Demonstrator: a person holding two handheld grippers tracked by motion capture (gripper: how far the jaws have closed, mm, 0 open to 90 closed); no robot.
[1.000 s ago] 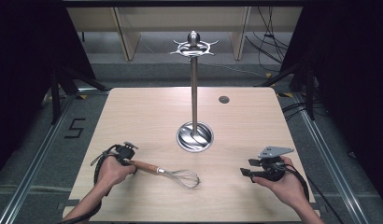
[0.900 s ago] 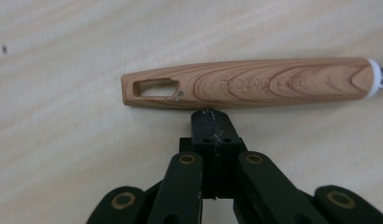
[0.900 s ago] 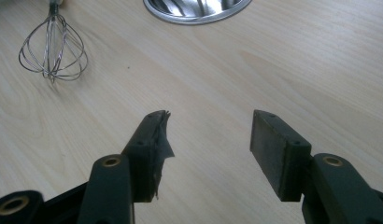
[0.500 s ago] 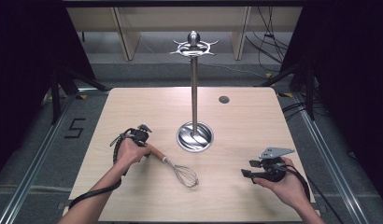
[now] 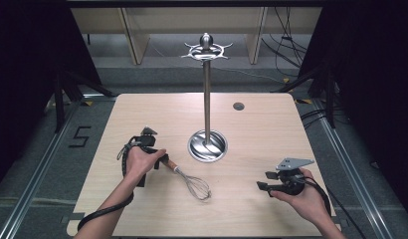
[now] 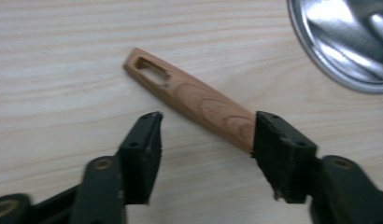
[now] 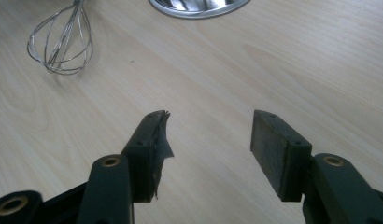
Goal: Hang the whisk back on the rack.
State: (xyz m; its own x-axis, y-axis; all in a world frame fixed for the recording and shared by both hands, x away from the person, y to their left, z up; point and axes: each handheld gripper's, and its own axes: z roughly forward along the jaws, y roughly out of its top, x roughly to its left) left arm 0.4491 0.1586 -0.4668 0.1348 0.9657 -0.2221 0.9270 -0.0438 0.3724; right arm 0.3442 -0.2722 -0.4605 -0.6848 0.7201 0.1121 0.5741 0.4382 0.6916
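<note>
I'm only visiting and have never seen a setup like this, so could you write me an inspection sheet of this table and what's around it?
Surface: light wooden table, with a small dark round spot near the far edge.
Job's things: whisk with a wooden handle lying flat; steel stand with a round base and hooks on top, nothing hanging.
Clutter: nothing seen.
Grippers: left hand-held gripper has just been opening, its jaws astride the whisk handle with a gap on one side; right hand-held gripper open, over bare table.
Cables: one cable trails along the left forearm; more lie on the floor behind.
Surroundings: dark curtains, floor rails, a floor marking "5".
</note>
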